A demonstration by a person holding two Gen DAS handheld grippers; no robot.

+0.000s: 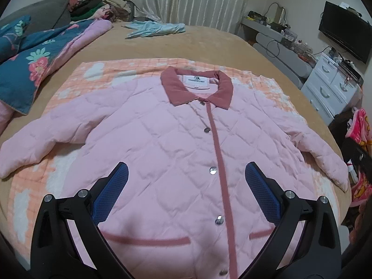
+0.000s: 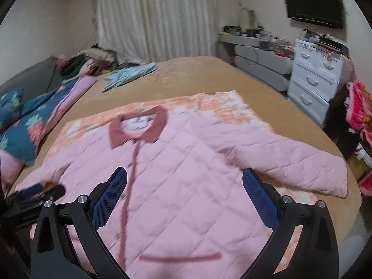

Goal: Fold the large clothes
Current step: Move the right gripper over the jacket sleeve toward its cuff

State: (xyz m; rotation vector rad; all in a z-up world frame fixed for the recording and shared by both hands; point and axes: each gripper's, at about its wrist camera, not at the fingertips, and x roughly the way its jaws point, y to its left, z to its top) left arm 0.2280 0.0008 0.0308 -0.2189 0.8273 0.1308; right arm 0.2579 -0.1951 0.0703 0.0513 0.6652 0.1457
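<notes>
A pink quilted jacket with a dusty-rose collar lies face up and buttoned on an orange-and-white blanket, both sleeves spread out. My left gripper hovers open above the jacket's lower front, its blue pads astride the button placket. In the right wrist view the same jacket appears, a little blurred, with its right sleeve stretched toward the bed edge. My right gripper is open over the jacket's right half, holding nothing. The left gripper's fingers show at the far left of that view.
The blanket lies on a tan bed. A blue floral quilt is bunched at the left, and a light blue garment lies at the far end. White drawers, a cluttered shelf and a wall TV stand on the right.
</notes>
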